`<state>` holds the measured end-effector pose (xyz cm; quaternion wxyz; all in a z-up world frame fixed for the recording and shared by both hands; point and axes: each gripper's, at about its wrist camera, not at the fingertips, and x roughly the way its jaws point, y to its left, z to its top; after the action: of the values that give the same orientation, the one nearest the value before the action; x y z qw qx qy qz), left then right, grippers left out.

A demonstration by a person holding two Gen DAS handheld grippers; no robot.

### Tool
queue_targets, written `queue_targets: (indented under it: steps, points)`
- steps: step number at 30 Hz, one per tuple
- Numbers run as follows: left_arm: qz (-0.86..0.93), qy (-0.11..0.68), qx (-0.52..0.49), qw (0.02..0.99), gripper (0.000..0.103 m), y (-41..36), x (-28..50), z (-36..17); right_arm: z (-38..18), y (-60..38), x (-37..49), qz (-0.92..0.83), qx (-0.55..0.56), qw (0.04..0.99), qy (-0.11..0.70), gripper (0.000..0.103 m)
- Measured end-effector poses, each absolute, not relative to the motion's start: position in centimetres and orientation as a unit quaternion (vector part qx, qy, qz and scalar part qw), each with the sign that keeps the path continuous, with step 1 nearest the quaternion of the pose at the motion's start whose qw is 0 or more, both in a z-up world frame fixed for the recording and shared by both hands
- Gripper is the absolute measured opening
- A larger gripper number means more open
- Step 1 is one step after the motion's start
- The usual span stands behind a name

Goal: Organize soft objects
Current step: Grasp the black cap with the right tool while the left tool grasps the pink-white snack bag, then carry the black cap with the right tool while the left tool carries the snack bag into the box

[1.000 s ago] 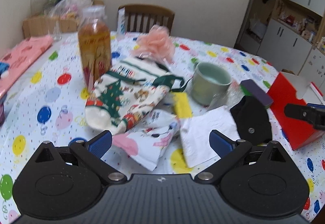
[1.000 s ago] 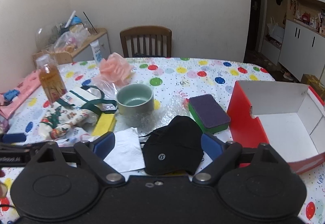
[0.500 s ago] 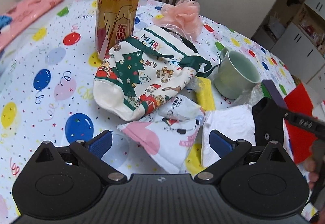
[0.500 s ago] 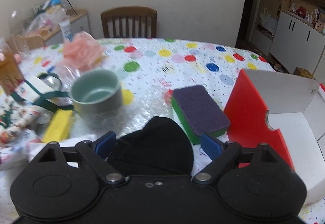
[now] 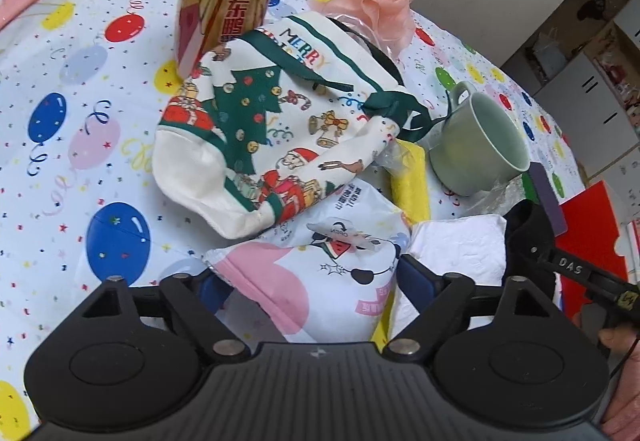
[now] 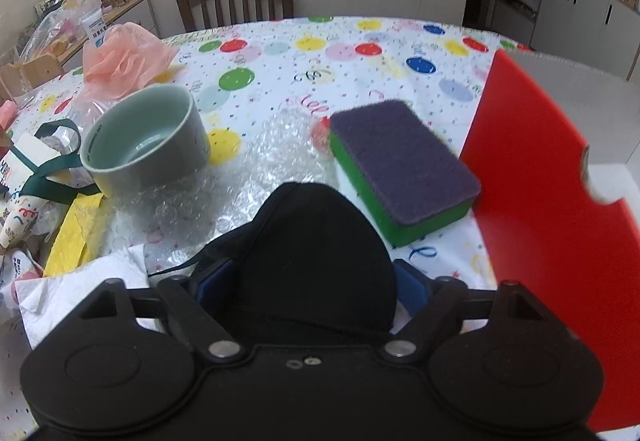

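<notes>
Open tablecloth is left only at the far side of the grey-green ceramic cup (image 6: pixel 146 145) — nearer, soft things crowd it. The left gripper (image 5: pixel 316 287) is tilted steeply down, its jaws closing around a white and pink printed soft pouch (image 5: pixel 320 269), the pads not yet seen pressing. The right gripper (image 6: pixel 308 287) is angled down likewise, jaws closing about a black fabric face mask (image 6: pixel 316 253) lying right of the cup. "MERRY" is read on the Christmas-print cloth bag (image 5: pixel 276 121) — left of the cup.
</notes>
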<state>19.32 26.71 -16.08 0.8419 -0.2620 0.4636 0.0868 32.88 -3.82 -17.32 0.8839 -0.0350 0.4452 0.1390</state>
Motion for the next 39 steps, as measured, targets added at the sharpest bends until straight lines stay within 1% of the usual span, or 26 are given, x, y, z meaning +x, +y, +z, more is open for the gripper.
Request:
queue_targets:
  steps: [3, 6, 8, 9, 11, 12, 14, 15, 17, 24, 32, 39]
  points:
    - [0.087, 0.461, -0.255, 0.845, 0.082, 26.5, 19.5, -15.9, -17.4, -4.0, 32.7, 0.135, -0.028, 0.883, 0.449, 0.078]
    - [0.087, 0.459, -0.256, 0.846, 0.078, 26.5, 19.4, -15.8, -17.3, -4.1, 32.4, 0.13, -0.03, 0.885, 0.447, 0.068]
    - [0.087, 0.457, -0.259, 0.847, 0.077, 26.7, 19.3, -15.8, -17.2, -4.2, 32.3, 0.129, -0.029, 0.885, 0.446, 0.058]
    - [0.087, 0.455, -0.259, 0.847, 0.076, 26.7, 19.3, -15.8, -17.1, -4.2, 32.3, 0.128, -0.029, 0.885, 0.446, 0.056]
    - [0.086, 0.453, -0.26, 0.848, 0.074, 26.8, 19.1, -15.8, -17.0, -4.3, 32.2, 0.123, -0.032, 0.886, 0.445, 0.042]
    - [0.085, 0.452, -0.261, 0.849, 0.073, 26.8, 19.0, -15.8, -16.8, -4.3, 32.2, 0.119, -0.034, 0.887, 0.445, 0.038]
    - [0.086, 0.449, -0.261, 0.85, 0.07, 26.8, 18.8, -15.8, -16.6, -4.5, 32.2, 0.114, -0.034, 0.887, 0.446, 0.024]
    - [0.086, 0.448, -0.261, 0.851, 0.069, 26.9, 18.8, -15.8, -16.5, -4.5, 32.1, 0.114, -0.035, 0.887, 0.446, 0.022]
    - [0.085, 0.447, -0.258, 0.852, 0.068, 26.8, 18.7, -15.8, -16.3, -4.4, 31.9, 0.116, -0.043, 0.887, 0.445, 0.015]
    - [0.087, 0.442, -0.248, 0.858, 0.064, 26.4, 18.1, -15.6, -14.8, -3.9, 30.2, 0.127, -0.08, 0.897, 0.415, 0.01]
    - [0.099, 0.43, -0.251, 0.861, 0.063, 25.3, 16.0, -14.4, -11.7, -5.7, 28.0, 0.144, -0.061, 0.91, 0.384, 0.008]
    - [0.124, 0.404, -0.251, 0.871, 0.063, 23.2, 13.9, -11.9, -8.6, -8.8, 26.4, 0.179, -0.041, 0.915, 0.359, 0.008]
